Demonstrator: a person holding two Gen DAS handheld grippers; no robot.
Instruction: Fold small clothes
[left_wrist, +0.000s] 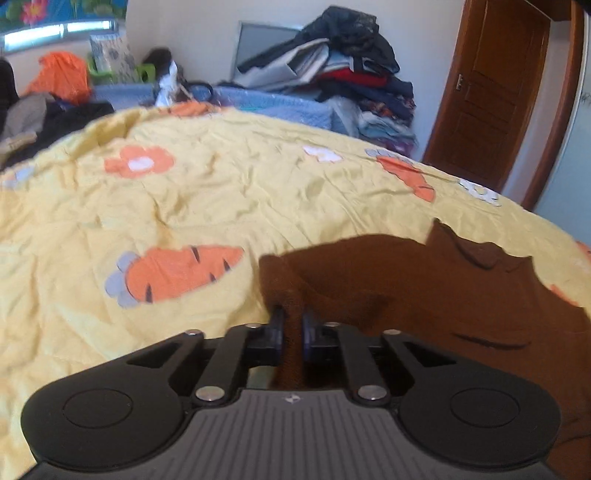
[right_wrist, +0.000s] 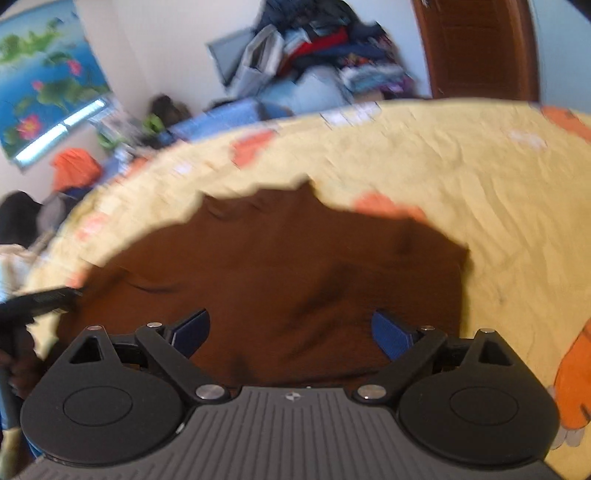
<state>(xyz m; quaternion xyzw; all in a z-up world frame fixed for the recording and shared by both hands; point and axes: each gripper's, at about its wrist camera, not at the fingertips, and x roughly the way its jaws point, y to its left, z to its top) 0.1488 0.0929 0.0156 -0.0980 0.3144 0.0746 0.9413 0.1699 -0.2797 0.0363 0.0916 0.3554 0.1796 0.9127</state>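
- The left gripper (left_wrist: 293, 325) is clenched on a bunched edge of the brown garment (left_wrist: 424, 295); the fabric runs up between its two blue pads, most likely so that side can be lifted and carried over as a fold.
- The brown garment (right_wrist: 280, 266) lies on the yellow carrot-print quilt (left_wrist: 221, 199) of the bed, directly ahead of and beneath the right gripper (right_wrist: 291, 328), and ahead and to the right of the left one.
- The right gripper is released, jaws spread wide with nothing between them, hovering over the near edge of the cloth; judging by that, it is lining up to take the opposite side.
- The right view is motion-blurred, so whether its pads touch the fabric cannot be told.
- A pile of clothes (left_wrist: 347, 74) sits far ahead of the left gripper, beyond the bed.
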